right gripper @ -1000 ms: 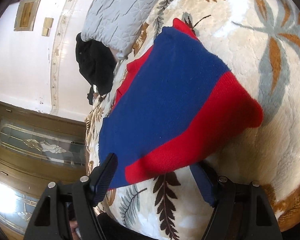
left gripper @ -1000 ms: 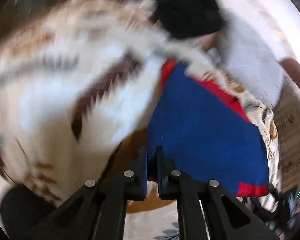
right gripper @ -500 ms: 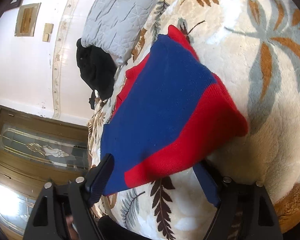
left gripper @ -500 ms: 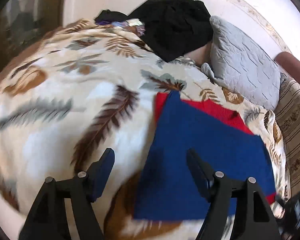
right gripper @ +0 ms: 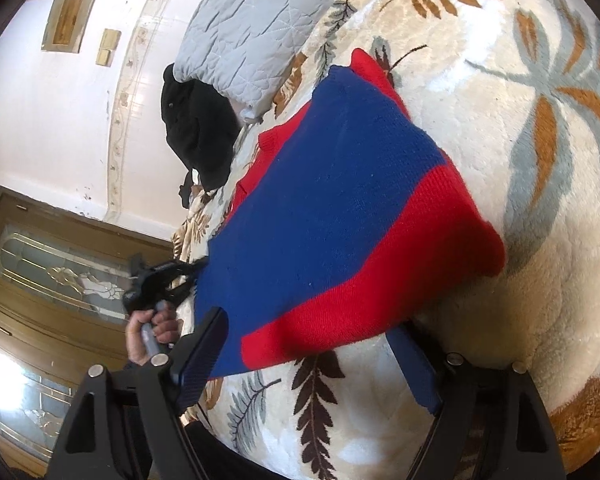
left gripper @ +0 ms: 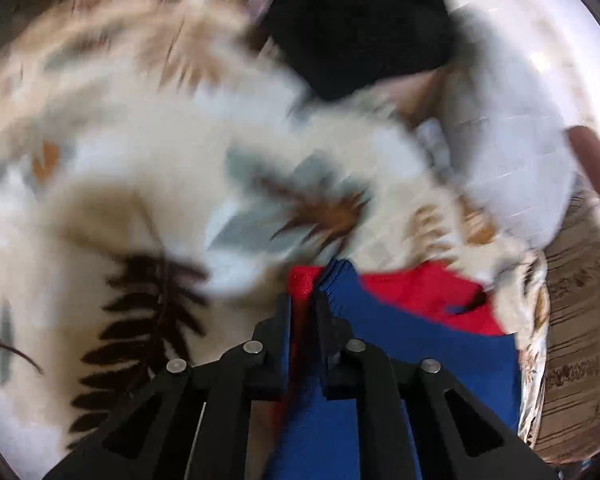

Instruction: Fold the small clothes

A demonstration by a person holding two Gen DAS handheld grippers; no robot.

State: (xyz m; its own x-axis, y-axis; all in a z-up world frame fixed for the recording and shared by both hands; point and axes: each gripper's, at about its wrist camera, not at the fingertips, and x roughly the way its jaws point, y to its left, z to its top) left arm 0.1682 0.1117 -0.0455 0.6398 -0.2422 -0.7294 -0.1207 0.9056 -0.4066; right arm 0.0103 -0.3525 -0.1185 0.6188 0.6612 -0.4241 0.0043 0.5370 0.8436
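Bed cover: cream plush blanket printed with brown and grey-green leaves, filling most of both views (the left wrist view is smeared by motion).
Wall: white, with a gold-framed panel, beyond the bed in the right wrist view.
Pillow: grey quilted pillow at the head of the bed, a black garment heaped just beside it.
Sweater: blue knit sweater with red bands, lying flat on the blanket, its red hem nearest the right gripper.
Right gripper: right gripper with jaws spread wide, one finger on each side of the hem's corner, pads not pressing the cloth.
Left gripper: left gripper pinched narrow on a red-and-blue corner of the sweater, cloth caught between its fingers.
Hand: a hand grasps the left gripper's handle at the sweater's far edge.
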